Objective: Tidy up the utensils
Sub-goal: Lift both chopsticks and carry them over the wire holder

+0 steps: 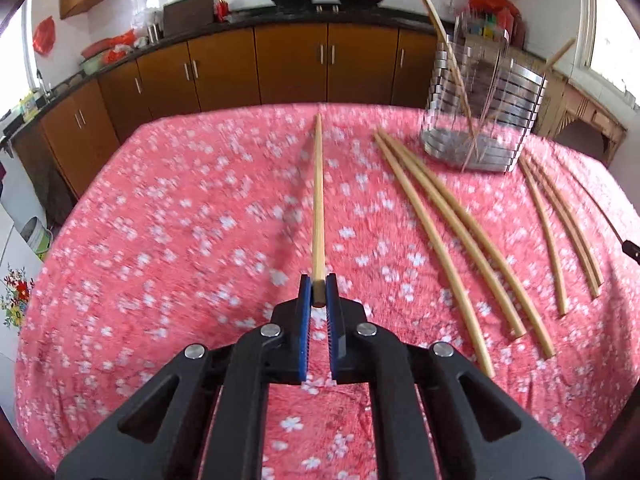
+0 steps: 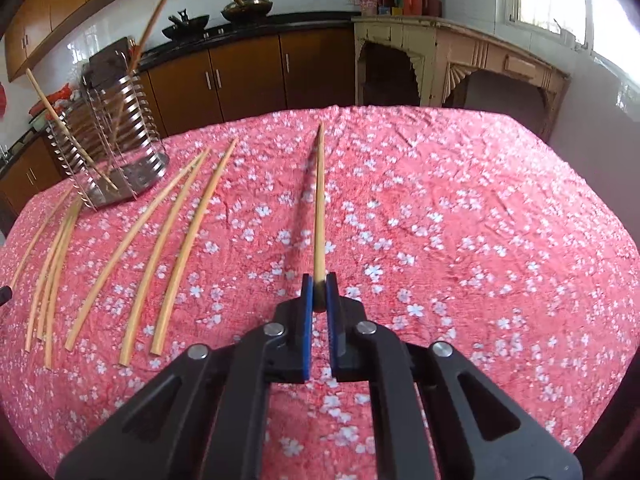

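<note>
My left gripper is shut on the thick end of a wooden chopstick that points straight ahead above the pink flowered tablecloth. My right gripper is likewise shut on a wooden chopstick held above the cloth. A slatted metal utensil holder stands at the far right in the left wrist view, with two chopsticks leaning in it; it also shows in the right wrist view at the far left. Several loose chopsticks lie on the cloth beside it; they also show in the right wrist view.
Brown kitchen cabinets under a dark counter run behind the table. A cream wooden sideboard stands at the back right in the right wrist view. The table edge falls away on the far side and to the left.
</note>
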A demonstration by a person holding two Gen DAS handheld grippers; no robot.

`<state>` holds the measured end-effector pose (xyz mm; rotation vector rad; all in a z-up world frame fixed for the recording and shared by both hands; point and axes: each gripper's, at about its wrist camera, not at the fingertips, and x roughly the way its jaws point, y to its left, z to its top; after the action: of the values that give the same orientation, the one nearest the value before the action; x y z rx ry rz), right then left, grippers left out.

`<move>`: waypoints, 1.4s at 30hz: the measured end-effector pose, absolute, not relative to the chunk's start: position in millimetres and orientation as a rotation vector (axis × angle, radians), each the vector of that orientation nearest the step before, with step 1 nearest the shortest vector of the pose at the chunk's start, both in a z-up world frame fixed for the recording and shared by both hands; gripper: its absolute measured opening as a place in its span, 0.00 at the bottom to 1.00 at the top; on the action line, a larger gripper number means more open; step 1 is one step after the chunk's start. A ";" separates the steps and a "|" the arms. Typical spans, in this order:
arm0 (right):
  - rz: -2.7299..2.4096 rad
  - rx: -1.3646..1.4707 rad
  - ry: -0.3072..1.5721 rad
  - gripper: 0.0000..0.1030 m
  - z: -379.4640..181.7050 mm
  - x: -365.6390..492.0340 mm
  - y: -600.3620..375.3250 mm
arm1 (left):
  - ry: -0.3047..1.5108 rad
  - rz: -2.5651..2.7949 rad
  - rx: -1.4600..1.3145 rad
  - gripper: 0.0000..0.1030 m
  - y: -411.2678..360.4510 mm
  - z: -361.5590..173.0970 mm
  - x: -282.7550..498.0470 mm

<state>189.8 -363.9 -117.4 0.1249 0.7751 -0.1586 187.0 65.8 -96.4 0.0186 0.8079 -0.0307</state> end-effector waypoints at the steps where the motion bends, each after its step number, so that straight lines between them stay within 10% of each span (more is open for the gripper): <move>1: -0.159 0.124 0.747 0.07 -109.0 185.3 -364.7 | 0.788 -0.030 0.017 0.07 67.3 -91.2 183.7; 19: -0.152 0.102 0.371 0.07 23.6 183.8 -363.4 | 0.437 0.023 -0.077 0.07 90.9 23.8 179.8; 42: 0.016 0.217 0.325 0.07 87.7 190.4 -362.5 | 0.307 0.041 -0.106 0.07 97.7 81.1 184.6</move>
<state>190.4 -362.5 87.7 0.2166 0.3252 0.0157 184.6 97.7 81.1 -0.1061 0.3065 0.0411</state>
